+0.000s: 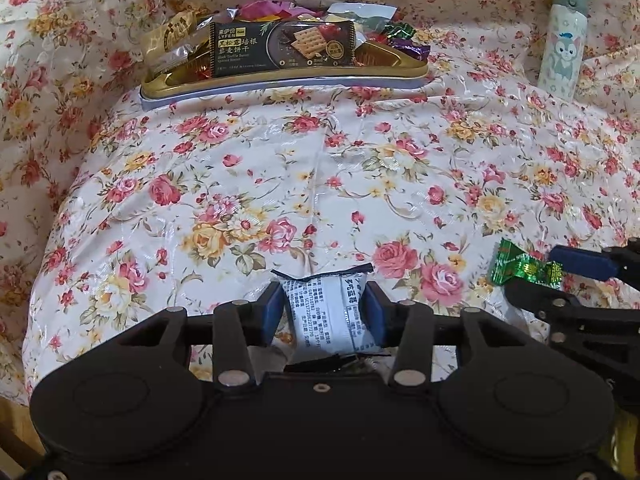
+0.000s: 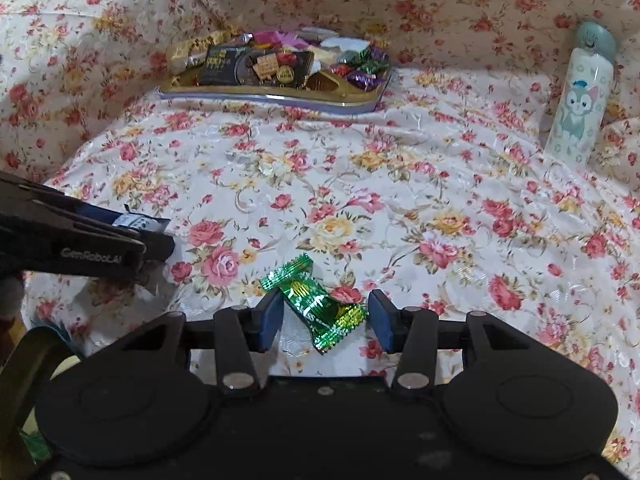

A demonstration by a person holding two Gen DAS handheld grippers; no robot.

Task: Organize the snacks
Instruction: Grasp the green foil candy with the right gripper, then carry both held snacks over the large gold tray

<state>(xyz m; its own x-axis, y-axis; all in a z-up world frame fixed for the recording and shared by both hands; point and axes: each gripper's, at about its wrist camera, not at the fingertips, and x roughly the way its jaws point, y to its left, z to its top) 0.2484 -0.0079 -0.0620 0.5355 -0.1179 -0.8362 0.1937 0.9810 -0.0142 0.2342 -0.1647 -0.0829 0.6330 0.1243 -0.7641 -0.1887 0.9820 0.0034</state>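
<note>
My left gripper (image 1: 324, 310) is shut on a white snack packet (image 1: 326, 312) with black print, held just above the floral cloth. My right gripper (image 2: 326, 316) is open around a green foil candy (image 2: 316, 304) that lies between its blue pads; the left pad touches it, the right pad stands apart. The candy (image 1: 520, 268) and right gripper (image 1: 576, 276) show at the right edge of the left wrist view. A gold tray (image 1: 256, 82) at the back holds several snacks, with a black cracker packet (image 1: 282, 48) in front. The tray (image 2: 280, 94) also shows in the right wrist view.
A white bottle (image 1: 562, 44) with a cartoon cat stands at the back right, also in the right wrist view (image 2: 580, 92). The floral cloth (image 1: 320, 180) covers the surface and rises at the back and sides. The left gripper (image 2: 152, 232) shows at the left.
</note>
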